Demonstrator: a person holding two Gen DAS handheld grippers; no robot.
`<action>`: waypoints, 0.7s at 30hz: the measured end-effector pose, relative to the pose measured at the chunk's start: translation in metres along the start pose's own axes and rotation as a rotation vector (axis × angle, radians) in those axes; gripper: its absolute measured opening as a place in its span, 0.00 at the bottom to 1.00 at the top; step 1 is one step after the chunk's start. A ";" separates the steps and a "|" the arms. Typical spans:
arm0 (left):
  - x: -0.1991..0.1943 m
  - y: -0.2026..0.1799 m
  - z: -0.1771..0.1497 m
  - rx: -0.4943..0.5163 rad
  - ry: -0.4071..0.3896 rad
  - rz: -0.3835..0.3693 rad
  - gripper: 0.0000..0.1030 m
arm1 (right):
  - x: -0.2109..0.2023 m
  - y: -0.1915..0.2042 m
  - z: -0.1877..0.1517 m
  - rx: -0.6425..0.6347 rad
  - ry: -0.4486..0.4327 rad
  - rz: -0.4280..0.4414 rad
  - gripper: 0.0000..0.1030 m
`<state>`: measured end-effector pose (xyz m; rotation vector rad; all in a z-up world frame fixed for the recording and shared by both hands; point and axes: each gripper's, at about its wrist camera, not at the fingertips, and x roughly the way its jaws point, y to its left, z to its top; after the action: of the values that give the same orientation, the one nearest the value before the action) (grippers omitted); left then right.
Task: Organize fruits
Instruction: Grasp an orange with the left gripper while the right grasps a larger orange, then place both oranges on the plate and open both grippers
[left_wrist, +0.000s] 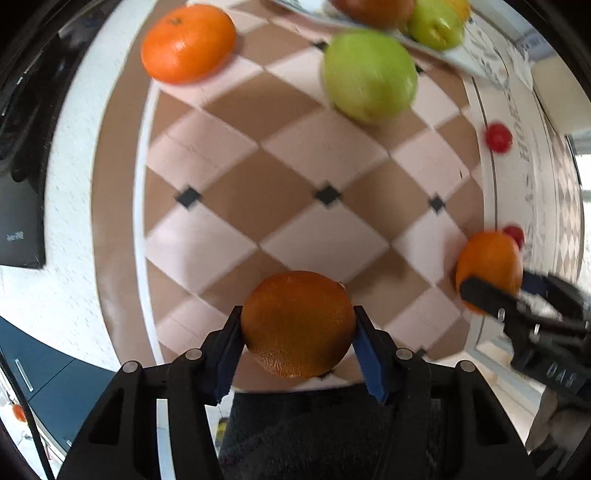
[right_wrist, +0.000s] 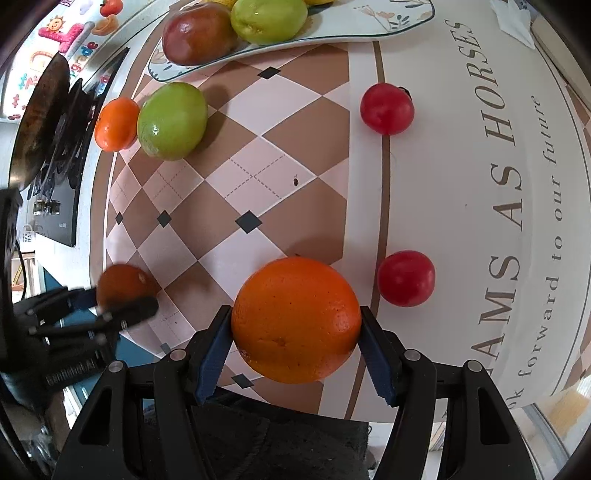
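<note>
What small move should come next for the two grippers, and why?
Probably carry both oranges toward the tray. The left gripper is shut on the dark orange, the right gripper on the bright orange, and the tray already holds fruit.

Tablecloth (right_wrist: 295, 147): brown-and-cream diamond check, small black diamonds. Oranges (right_wrist: 295, 319): orange. Apples (right_wrist: 171, 122): green. Tomatoes (right_wrist: 405, 278): red. Claw pads (right_wrist: 212, 354): blue.

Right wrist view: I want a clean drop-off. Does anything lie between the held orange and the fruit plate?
The right hand-held gripper holds the round orange. A green apple lies left of the straight line to the floral plate; the checkered mat between looks free.
</note>
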<state>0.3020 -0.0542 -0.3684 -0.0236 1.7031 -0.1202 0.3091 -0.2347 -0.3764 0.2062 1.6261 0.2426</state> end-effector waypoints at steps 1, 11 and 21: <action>0.000 0.001 0.003 -0.007 -0.004 0.001 0.52 | 0.002 0.003 0.001 0.002 0.003 -0.001 0.67; -0.002 0.000 0.016 -0.017 -0.019 0.004 0.52 | 0.006 0.008 0.008 -0.022 -0.003 -0.028 0.66; -0.096 -0.006 0.067 -0.030 -0.180 -0.105 0.52 | -0.070 -0.007 0.048 0.025 -0.168 0.061 0.65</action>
<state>0.3808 -0.0559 -0.2818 -0.1425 1.5240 -0.1654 0.3619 -0.2598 -0.3145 0.2877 1.4579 0.2451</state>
